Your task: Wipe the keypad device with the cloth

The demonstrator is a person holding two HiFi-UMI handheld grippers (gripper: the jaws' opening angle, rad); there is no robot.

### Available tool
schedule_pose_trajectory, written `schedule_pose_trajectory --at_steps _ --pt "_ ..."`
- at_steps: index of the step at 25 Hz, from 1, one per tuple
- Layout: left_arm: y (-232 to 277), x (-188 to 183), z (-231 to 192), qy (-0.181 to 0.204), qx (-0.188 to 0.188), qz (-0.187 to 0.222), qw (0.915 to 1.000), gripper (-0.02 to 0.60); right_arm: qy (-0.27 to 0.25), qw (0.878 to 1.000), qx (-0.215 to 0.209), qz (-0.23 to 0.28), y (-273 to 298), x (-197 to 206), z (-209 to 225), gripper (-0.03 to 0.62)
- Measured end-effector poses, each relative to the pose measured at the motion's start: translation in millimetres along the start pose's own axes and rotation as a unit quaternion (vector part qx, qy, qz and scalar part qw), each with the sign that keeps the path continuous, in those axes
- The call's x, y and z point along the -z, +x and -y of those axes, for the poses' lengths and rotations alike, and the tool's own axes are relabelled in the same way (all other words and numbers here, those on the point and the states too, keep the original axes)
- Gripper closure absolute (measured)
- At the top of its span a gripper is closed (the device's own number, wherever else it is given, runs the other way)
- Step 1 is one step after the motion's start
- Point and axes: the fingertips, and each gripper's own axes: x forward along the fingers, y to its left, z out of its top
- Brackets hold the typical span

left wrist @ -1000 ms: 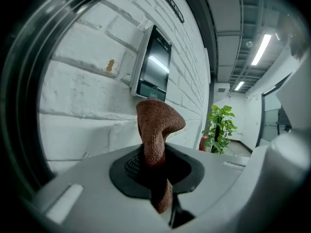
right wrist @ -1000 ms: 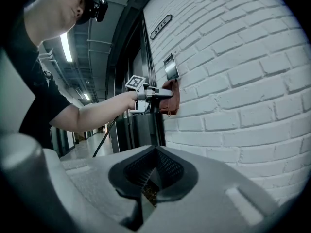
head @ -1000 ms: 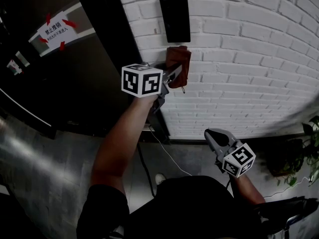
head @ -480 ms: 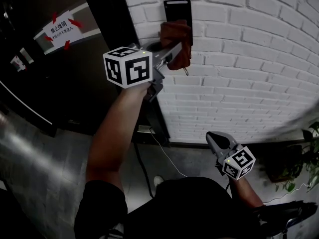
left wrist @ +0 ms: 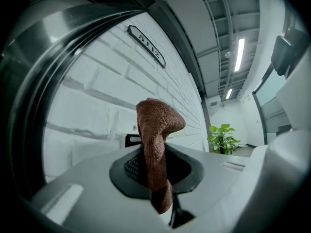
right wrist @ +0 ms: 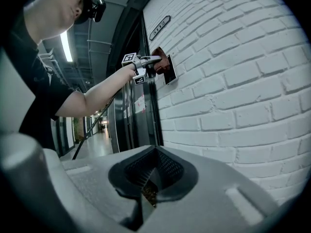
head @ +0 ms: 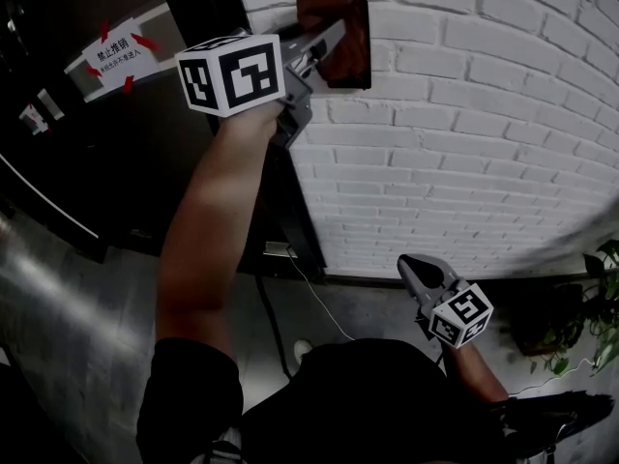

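The black keypad device (head: 356, 64) hangs on the white brick wall (head: 484, 133); a brown cloth (head: 327, 13) covers most of it and only its lower right part shows. My left gripper (head: 324, 42) is raised and shut on the cloth, which it holds against the device. In the left gripper view the cloth (left wrist: 155, 144) stands up between the jaws, with a sliver of the keypad device (left wrist: 131, 140) behind it. My right gripper (head: 418, 271) hangs low by the wall, shut and empty. From there the left gripper (right wrist: 148, 61), the cloth (right wrist: 159, 56) and the keypad device (right wrist: 170, 71) show far up the wall.
A dark door with a taped paper notice (head: 116, 51) stands left of the wall. A white cable (head: 319, 293) runs along the floor at the wall's foot. A potted plant (head: 602, 293) sits at the right edge. A number plate (left wrist: 146, 45) is fixed higher on the bricks.
My left gripper has risen with the cloth, from just under the keypad device to over its upper part. The right gripper has stayed put.
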Motion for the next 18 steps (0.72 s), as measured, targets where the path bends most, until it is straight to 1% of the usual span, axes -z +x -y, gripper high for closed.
schedule_pose_trajectory --at_steps 3,7,11,14,18 --pt "4 -13 -8 0.002 -0.009 0.014 0.9999 0.52 -0.001 1.0 0.001 0.001 0 -4 1 0.603" --pt "9 -14 -12 -0.002 -0.011 0.022 0.9997 0.522 0.007 1.0 0.0 0.01 0 -5 5 0.603" --pt "15 -14 -9 0.011 -0.01 0.019 0.9997 0.522 0.001 1.0 0.008 0.003 -2 -5 11 0.603" --pt "15 -11 -10 0.011 -0.01 0.015 0.9998 0.522 0.002 1.0 0.007 0.002 -2 -3 12 0.603" --pt "14 2 -9 0.007 -0.009 -0.002 0.9999 0.52 0.001 1.0 0.002 0.0 0 0 10 0.603"
